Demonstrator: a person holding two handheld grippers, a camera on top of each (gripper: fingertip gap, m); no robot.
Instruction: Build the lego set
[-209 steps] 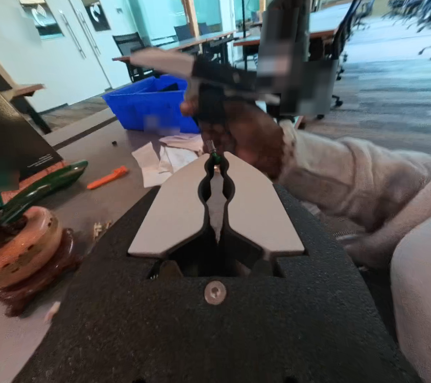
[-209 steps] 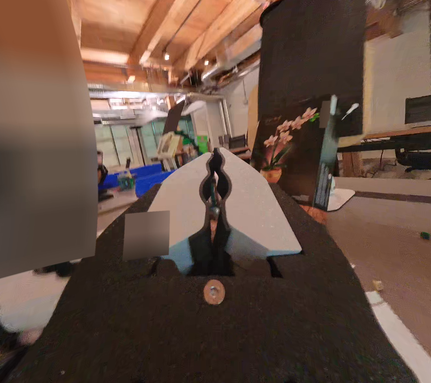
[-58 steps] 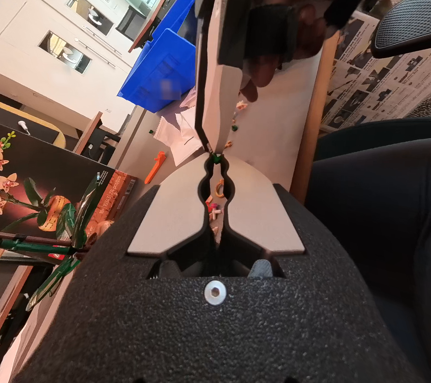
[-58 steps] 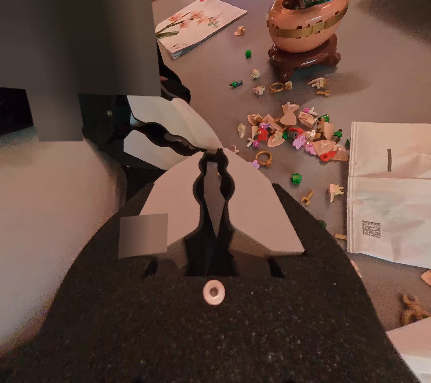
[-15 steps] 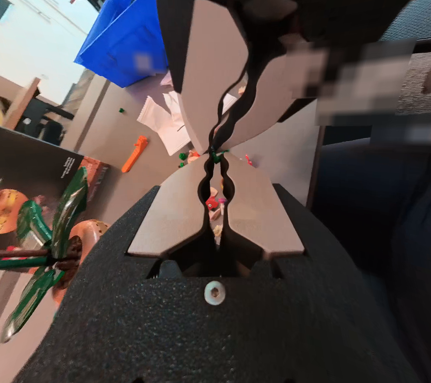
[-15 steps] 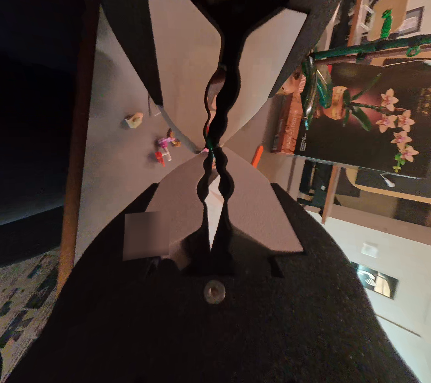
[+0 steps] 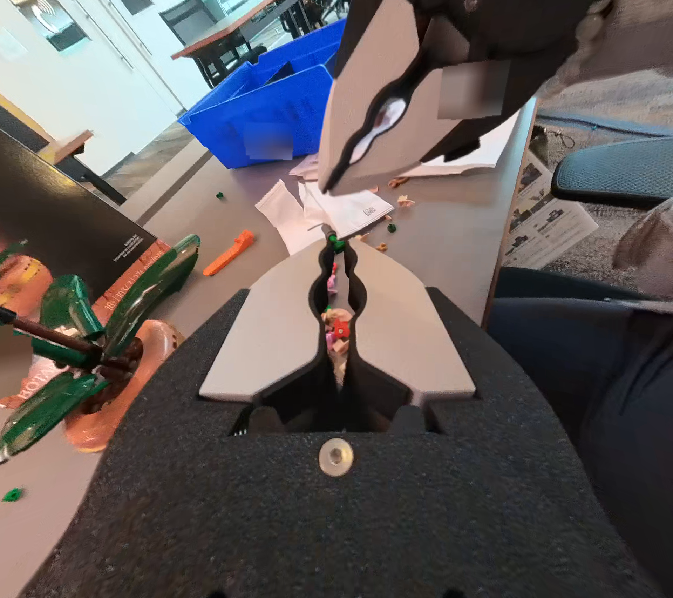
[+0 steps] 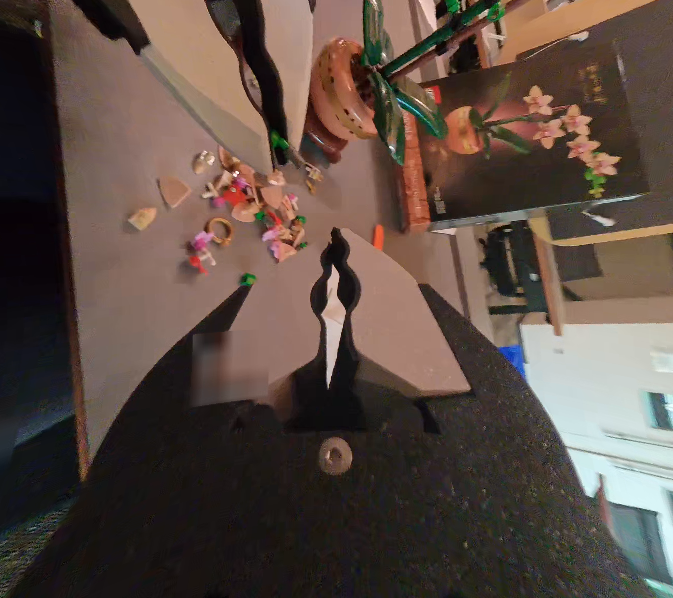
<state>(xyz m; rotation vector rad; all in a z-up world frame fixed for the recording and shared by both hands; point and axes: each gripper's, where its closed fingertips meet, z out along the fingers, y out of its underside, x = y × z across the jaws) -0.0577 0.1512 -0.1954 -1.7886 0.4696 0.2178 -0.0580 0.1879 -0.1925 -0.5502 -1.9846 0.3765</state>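
The left gripper (image 7: 338, 247), a black textured body with two pale grey wavy-edged fingers, is pinching a small green Lego piece with a short grey stub (image 7: 334, 241) at its very tips, with the jaws nearly closed around it. The right gripper (image 7: 329, 185), of the same build, is hanging above and just beyond it with its tips together and nothing visible between them. Both are hovering over a grey table (image 7: 448, 252). In the right wrist view, a loose scatter of small pink, tan, red and green Lego pieces (image 8: 251, 205) is lying on the table below the left gripper's tips. The partly built orchid model, a peach-coloured pot with glossy dark green leaves (image 8: 342, 96), is standing beside the dark product box (image 8: 528, 143). A blue plastic bin (image 7: 262, 106), white paper bags (image 7: 342, 209) and an orange brick separator (image 7: 229, 252) are resting farther off.
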